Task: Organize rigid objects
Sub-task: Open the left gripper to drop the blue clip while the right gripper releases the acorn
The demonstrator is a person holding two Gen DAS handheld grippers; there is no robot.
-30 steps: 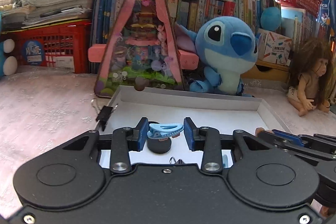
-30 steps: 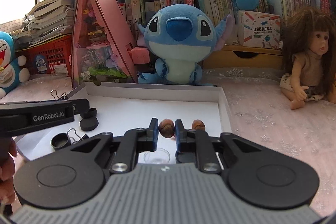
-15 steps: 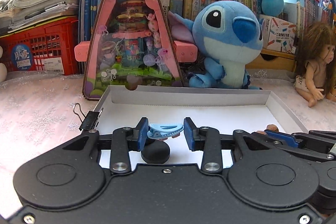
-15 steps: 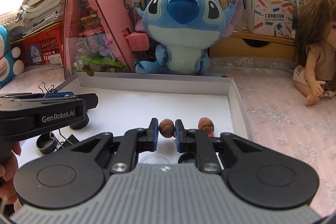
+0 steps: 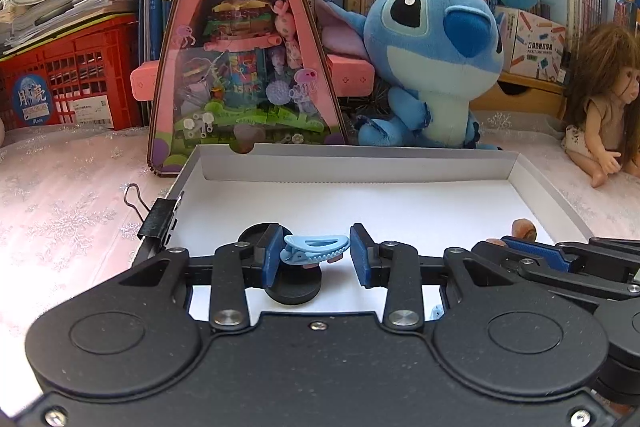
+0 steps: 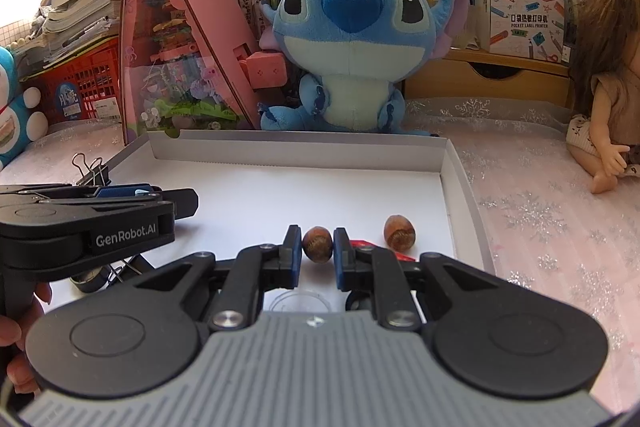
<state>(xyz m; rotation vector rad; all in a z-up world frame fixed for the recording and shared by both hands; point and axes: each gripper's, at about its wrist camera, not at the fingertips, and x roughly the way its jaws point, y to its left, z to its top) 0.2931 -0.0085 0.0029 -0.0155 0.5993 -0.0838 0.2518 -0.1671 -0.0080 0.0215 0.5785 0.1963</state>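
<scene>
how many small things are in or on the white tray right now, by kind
hazelnuts: 2
blue hair clips: 1
black round lids: 2
black binder clips on the tray edge: 1
total: 6 clearly seen

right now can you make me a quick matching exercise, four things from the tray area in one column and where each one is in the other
Things:
1. blue hair clip
2. hazelnut
3. second hazelnut
4. binder clip

Places:
A. clipped on the white tray's left rim
B. between the left claw's fingers
C. lying loose on the tray floor
D. between the right claw's fingers

Pairs: 1-B, 2-D, 3-C, 4-A
</scene>
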